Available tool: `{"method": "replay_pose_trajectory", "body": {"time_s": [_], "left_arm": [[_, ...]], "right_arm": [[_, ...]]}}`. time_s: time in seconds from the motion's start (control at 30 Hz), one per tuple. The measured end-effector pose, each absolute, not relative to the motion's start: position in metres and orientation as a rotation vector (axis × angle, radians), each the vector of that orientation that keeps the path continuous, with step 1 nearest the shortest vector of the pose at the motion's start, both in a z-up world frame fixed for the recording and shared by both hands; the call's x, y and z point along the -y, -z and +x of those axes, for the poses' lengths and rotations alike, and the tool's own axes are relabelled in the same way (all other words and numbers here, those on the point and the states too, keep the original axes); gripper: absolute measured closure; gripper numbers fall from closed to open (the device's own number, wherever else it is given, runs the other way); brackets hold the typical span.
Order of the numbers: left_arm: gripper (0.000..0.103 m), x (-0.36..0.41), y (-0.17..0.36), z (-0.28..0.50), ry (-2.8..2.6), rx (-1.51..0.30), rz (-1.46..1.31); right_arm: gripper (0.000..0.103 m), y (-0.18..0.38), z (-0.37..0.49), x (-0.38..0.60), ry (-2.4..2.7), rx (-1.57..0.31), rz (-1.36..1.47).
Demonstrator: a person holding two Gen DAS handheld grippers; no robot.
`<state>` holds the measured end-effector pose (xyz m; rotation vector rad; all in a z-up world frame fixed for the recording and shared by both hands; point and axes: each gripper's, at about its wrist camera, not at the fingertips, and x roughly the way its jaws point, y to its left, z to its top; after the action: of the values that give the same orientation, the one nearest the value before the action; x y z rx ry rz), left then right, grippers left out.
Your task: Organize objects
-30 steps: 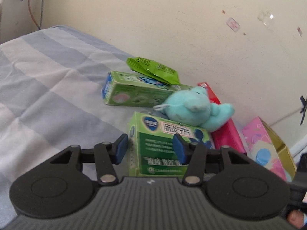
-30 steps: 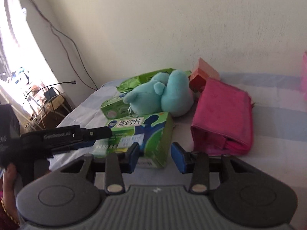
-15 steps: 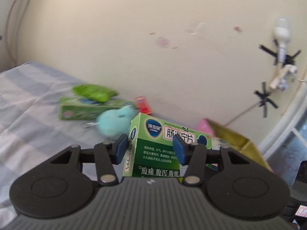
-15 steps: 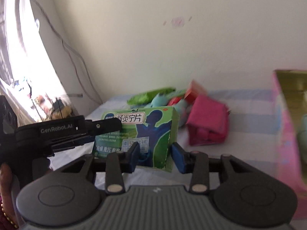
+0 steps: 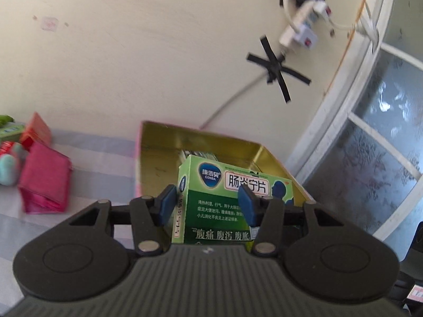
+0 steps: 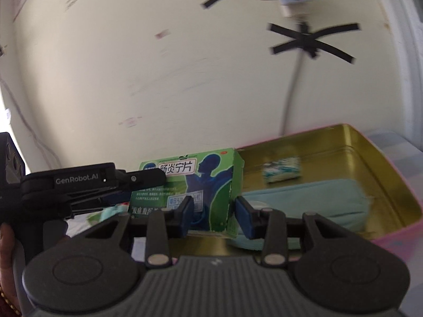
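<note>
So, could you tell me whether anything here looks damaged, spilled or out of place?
Nothing looks damaged or spilled. The green medicine box is held upright over the open gold-lined tin, intact.

A bed with a grey-and-white striped sheet [image 5: 100, 163] is carrying a folded pink fabric pouch [image 5: 43, 182], a pink-walled, gold-lined open tin box [image 5: 138, 163] and a small red carton [image 5: 37, 130].

One green cardboard medicine box [image 5: 232, 206], one gold-lined pink tin [image 6: 370, 158], one teal fabric pouch [image 6: 312, 198] and one small teal-and-white packet [image 6: 281, 169] inside it, one pink cloth bag [image 5: 45, 182], one red carton [image 5: 37, 130], two black tape crosses [image 5: 277, 68].
</note>
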<state>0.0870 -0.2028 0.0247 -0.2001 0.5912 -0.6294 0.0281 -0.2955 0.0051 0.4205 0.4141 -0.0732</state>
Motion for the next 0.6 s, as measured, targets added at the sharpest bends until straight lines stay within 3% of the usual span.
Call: {"method": "replay_pose_trajectory", "body": {"time_s": [0.1, 0.23, 0.43, 0.6], "left_arm": [[0.05, 0.218, -0.011, 0.091, 0.628, -0.63, -0.17], [0.05, 0.213, -0.006, 0.088, 0.581, -0.635, -0.12], [0.05, 0.163, -0.022, 0.075, 0.521, -0.553, -0.097], [0.05, 0.094, 0.0, 0.074, 0.393, -0.566, -0.063]], "right_arm": [[0.067, 0.013, 0.024, 0.318, 0.111, -0.425, 0.451], [0.055, 0.029, 0.026, 0.332, 0.176, -0.443, 0.449], [0.055, 0.021, 0.022, 0.339, 0.192, -0.346, 0.518], [0.055, 0.0, 0.035, 0.286, 0.068, -0.32, 0.417]]}}
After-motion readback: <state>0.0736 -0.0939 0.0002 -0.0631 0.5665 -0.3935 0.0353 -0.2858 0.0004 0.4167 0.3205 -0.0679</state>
